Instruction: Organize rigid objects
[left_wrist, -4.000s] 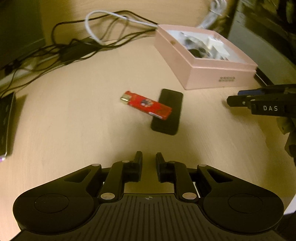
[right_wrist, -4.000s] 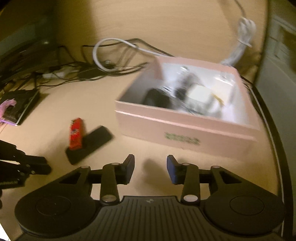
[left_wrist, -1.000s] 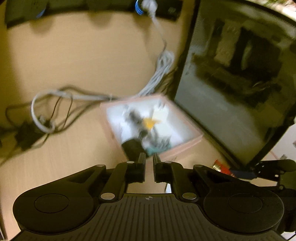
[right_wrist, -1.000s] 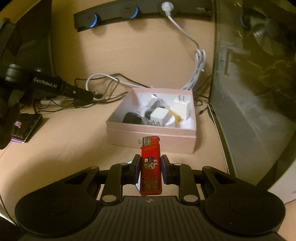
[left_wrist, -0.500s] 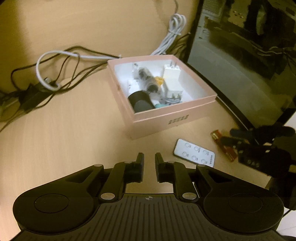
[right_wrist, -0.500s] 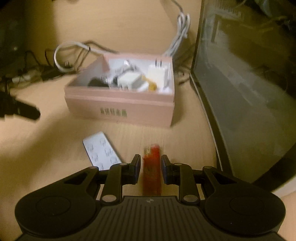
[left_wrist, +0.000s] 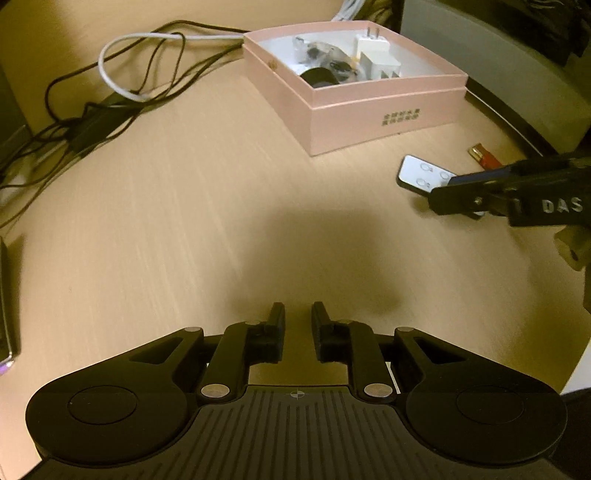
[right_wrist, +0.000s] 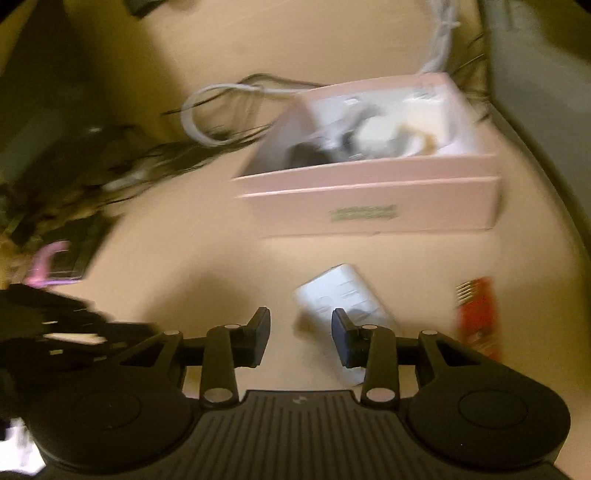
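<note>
An open pink box (left_wrist: 369, 110) holding chargers and small items stands at the far right of the wooden table (left_wrist: 184, 221). In front of it lie a white remote (left_wrist: 419, 171) and a red lighter (left_wrist: 485, 157). My right gripper (left_wrist: 443, 190) hovers over the remote. In the blurred right wrist view the right gripper (right_wrist: 300, 326) has its jaws opening with nothing between them. The remote (right_wrist: 340, 295) lies just past its right finger, and the lighter (right_wrist: 476, 317) rests on the table further right, before the box (right_wrist: 369, 206). My left gripper (left_wrist: 297, 321) has its jaws opening slightly over bare table, holding nothing.
Tangled black and white cables (left_wrist: 129, 74) sprawl at the back left. A dark flat device (left_wrist: 5, 302) lies at the left edge. A large dark case (left_wrist: 517, 74) stands right of the box. The table edge curves at the lower right.
The right gripper has let go of the red lighter, which now lies on the table right of the remote, and its jaws have spread. Both grippers have dropped toward the table.
</note>
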